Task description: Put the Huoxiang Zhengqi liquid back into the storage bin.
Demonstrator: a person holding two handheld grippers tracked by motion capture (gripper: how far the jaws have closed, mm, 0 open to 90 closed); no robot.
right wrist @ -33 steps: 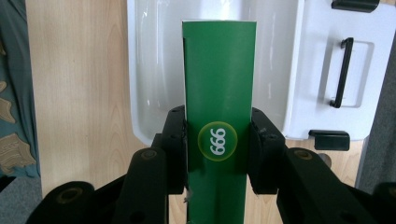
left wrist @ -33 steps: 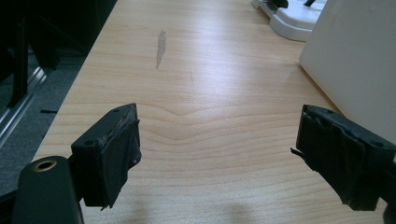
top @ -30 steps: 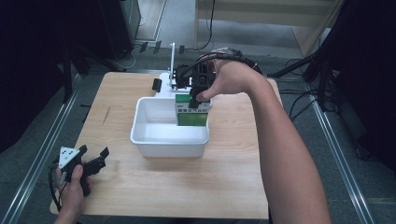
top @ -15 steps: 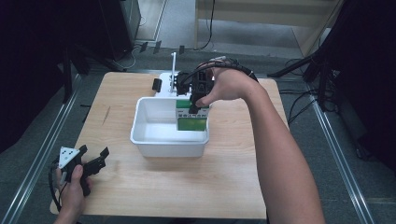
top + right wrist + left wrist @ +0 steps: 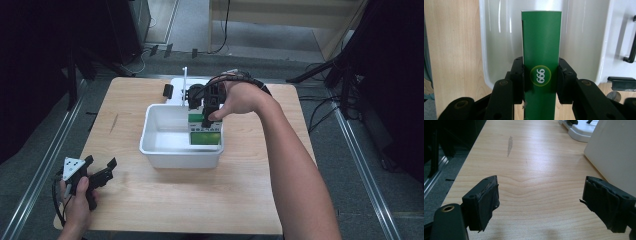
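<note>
In the high view, our right hand-held gripper (image 5: 207, 116) sits just above the centre of the frame, clenched on a green box (image 5: 205, 132) that it holds inside the white plastic tub (image 5: 165, 150). The box stands in the right end of the tub, close to its right wall. In the right gripper view we see the jaws pressing both long sides of the green box (image 5: 541, 50), whose face carries a round yellow-green mark reading "999", with the tub's pale interior (image 5: 499, 37) behind it.

Our left hand-held gripper (image 5: 97, 170) lies at the lower left of the high view, held low over the wooden desk (image 5: 175, 200), well apart from the tub. Its jaws stand released and wide, with nothing between them. In the left gripper view we see bare desk (image 5: 536, 170) between the two black pads, and the tub's white wall (image 5: 616, 152) at the right edge.

Beyond the tub, at the desk's far edge, stands a white base (image 5: 182, 85) with a thin upright post.
</note>
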